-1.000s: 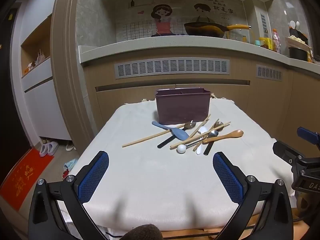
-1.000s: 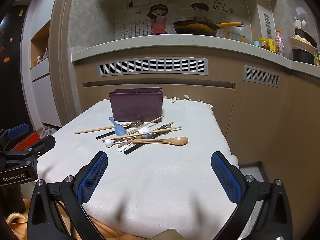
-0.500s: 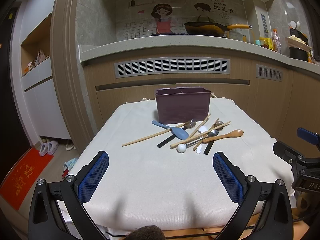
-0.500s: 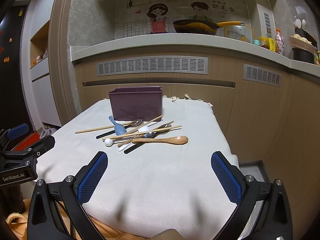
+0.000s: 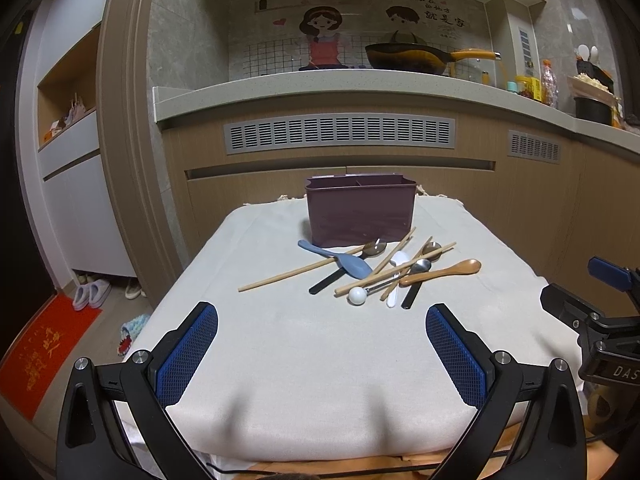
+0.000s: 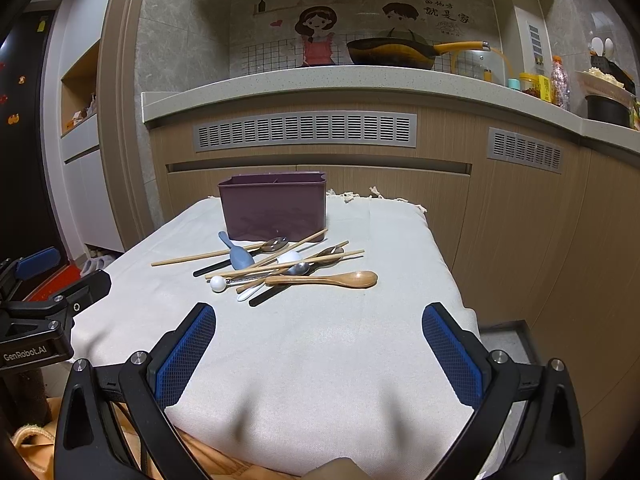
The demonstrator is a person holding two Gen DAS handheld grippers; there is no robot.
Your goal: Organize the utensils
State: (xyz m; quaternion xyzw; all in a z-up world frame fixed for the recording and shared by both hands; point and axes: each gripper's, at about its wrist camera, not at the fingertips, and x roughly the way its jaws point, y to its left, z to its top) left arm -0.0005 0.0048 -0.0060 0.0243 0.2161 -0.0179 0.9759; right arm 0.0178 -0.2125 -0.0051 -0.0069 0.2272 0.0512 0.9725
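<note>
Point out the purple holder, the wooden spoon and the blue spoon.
purple holder (image 5: 360,212), left wrist view, on its front wall.
wooden spoon (image 6: 358,279), right wrist view, on its bowl.
blue spoon (image 5: 354,266), left wrist view, on its bowl.

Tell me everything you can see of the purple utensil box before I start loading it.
The purple utensil box is a dark plum, matte rectangular bin that looks plastic, standing upright at the far end of the cloth-covered table. Its open top shows a divider splitting it into compartments; no utensils stick out. The pile of utensils lies just in front; contact with its front wall cannot be told.
</note>
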